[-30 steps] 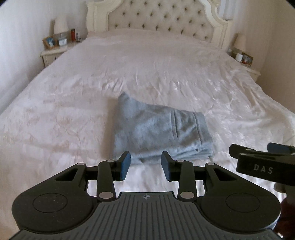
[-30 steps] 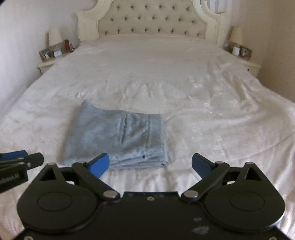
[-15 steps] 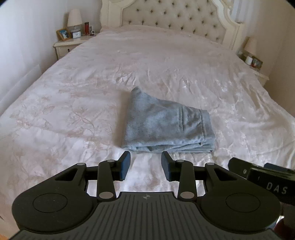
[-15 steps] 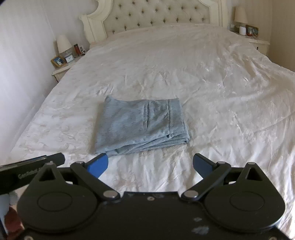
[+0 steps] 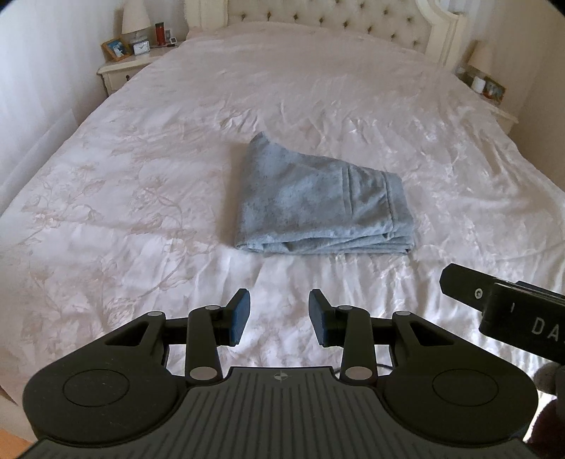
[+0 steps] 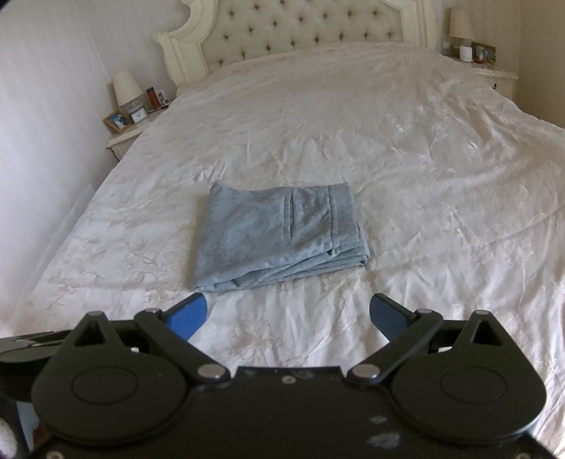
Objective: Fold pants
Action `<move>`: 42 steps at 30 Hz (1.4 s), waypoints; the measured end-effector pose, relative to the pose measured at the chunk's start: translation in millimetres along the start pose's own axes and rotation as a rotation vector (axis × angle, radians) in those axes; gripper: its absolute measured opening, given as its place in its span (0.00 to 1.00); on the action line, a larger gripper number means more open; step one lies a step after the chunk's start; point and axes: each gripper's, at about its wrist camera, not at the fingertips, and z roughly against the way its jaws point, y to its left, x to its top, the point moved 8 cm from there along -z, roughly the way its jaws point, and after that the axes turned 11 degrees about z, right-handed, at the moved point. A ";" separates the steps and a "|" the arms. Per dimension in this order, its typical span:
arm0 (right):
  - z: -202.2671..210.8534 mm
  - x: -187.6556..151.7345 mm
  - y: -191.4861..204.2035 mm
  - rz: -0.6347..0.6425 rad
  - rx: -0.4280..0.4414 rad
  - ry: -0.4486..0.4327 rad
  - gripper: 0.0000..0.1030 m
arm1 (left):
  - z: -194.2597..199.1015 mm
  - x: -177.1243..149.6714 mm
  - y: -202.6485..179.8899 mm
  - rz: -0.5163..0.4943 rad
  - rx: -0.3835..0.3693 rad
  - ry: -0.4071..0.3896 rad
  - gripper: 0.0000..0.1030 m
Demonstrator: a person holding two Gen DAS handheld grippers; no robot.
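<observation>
Folded grey pants (image 5: 321, 204) lying on the white bed (image 5: 141, 176); left tongs (image 5: 279, 317) and right tongs (image 6: 287, 316) both spread, holding nothing.

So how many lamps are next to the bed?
2. One lamp stands on the nightstand beside the headboard's left end, the other lamp on the right-end nightstand. None seems hidden.

Both wrist cams look from the foot of the bed (image 5: 141, 197) toward the headboard (image 6: 300, 31), left cam slightly nearer; both share the folded pants (image 5: 317, 208) & left nightstand (image 6: 130, 136)
</observation>
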 end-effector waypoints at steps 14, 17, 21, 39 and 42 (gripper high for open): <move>-7.5 2.0 -0.4 -0.022 0.030 0.011 1.00 | -6.5 2.0 1.4 -0.004 0.026 0.016 0.35; -10.6 2.0 -0.9 -0.025 0.036 0.020 1.00 | -8.7 2.4 1.5 0.002 0.039 0.022 0.34; -14.7 2.5 -1.3 -0.026 0.047 0.028 1.00 | -12.1 2.8 0.3 0.000 0.052 0.031 0.35; -30.7 1.6 -10.2 -0.026 0.105 0.068 1.00 | -21.6 -0.6 -8.8 0.008 0.099 0.051 0.35; -32.4 1.4 -13.4 -0.027 0.108 0.074 1.00 | -23.3 -1.2 -11.2 0.012 0.107 0.055 0.35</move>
